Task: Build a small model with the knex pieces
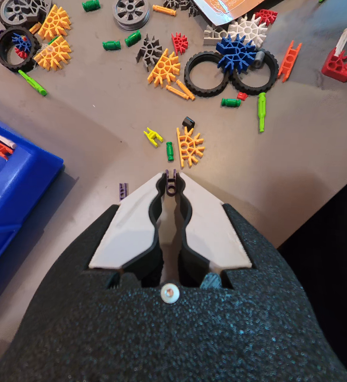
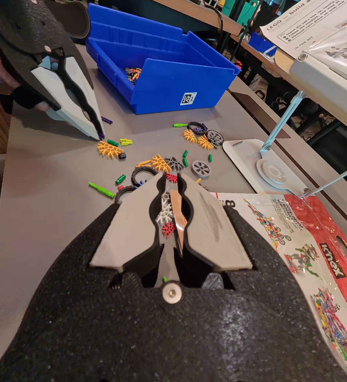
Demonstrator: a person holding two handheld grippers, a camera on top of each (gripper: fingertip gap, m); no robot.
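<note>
Down on the bench: a purple clip held, a jumble of parts beyond

Low over the grey bench (image 1: 98,115), the left hand-held gripper (image 1: 171,175) has its fingers drawn narrow around a small purple clip (image 1: 170,182), pinched at the very tips. The clip stands upright between them, its forked end pointing away from the camera. A second purple piece (image 1: 123,191) lies on the bench just beside the left finger. Just ahead of the tips lie a dark green rod (image 1: 170,151), a yellow-green clip (image 1: 153,136), an orange half-snowflake connector (image 1: 189,147) and a small black sleeve (image 1: 188,122). Farther off sit two black tyres (image 1: 230,74) touching each other, with a blue snowflake connector (image 1: 236,53) resting across them. A blue bin (image 1: 23,182) with a few parts in it stands to the left.

From the right wrist view, the right hand-held gripper (image 2: 171,177) hovers above the scattered parts with a narrow gap between its fingers and nothing gripped. Through that gap show a white snowflake connector (image 2: 165,208) and a red connector (image 2: 168,229). A printed plastic bag (image 2: 305,237) lies under and beside its right finger. The left hand-held gripper (image 2: 100,135) appears there too, tips down near the bench, the blue bin (image 2: 168,91) behind it.
</note>
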